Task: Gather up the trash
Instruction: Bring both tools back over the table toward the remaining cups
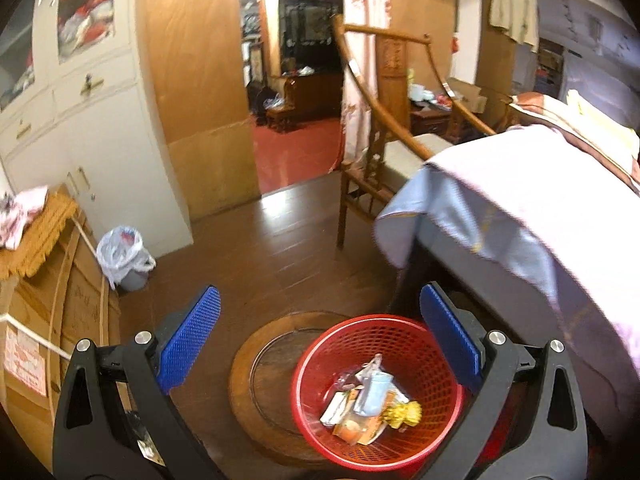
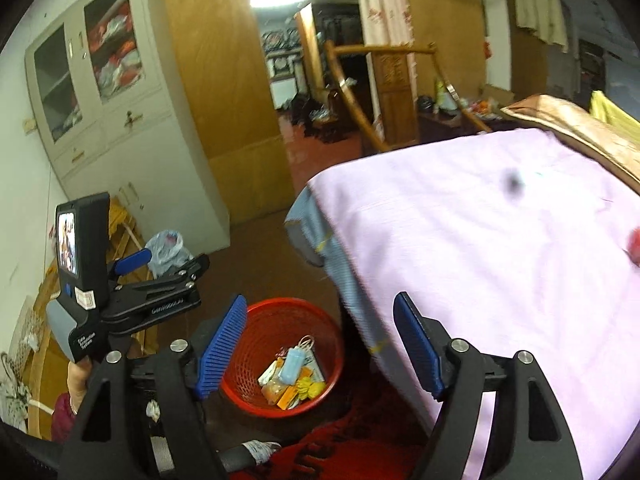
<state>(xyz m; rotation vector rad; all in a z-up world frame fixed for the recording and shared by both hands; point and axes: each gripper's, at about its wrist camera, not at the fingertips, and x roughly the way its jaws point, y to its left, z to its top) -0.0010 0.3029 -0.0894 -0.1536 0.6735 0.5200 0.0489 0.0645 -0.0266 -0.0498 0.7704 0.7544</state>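
Observation:
A red mesh waste basket [image 1: 320, 420] stands on the wood floor beside the bed; it also shows in the right wrist view [image 2: 260, 332]. Inside lie trash pieces [image 1: 370, 404]: a blue face mask, a yellow wrapper, orange and white packets [image 2: 294, 380]. My left gripper [image 1: 320, 344] is open and empty, above the basket. My right gripper [image 2: 320, 346] is open and empty, over the basket and the bed edge. The left gripper's body [image 2: 156, 292] shows at the left of the right wrist view. A small dark object [image 2: 514, 184] and a red thing [image 2: 634, 240] lie blurred on the bed.
A bed with a pink sheet [image 2: 500, 240] fills the right. A round wooden board [image 1: 264, 380] lies on the floor next to the basket. A grey bin with a white plastic bag [image 1: 122, 256], cardboard boxes [image 1: 52, 320], a wooden chair [image 1: 384, 136] and a white cabinet [image 1: 80, 100] stand around.

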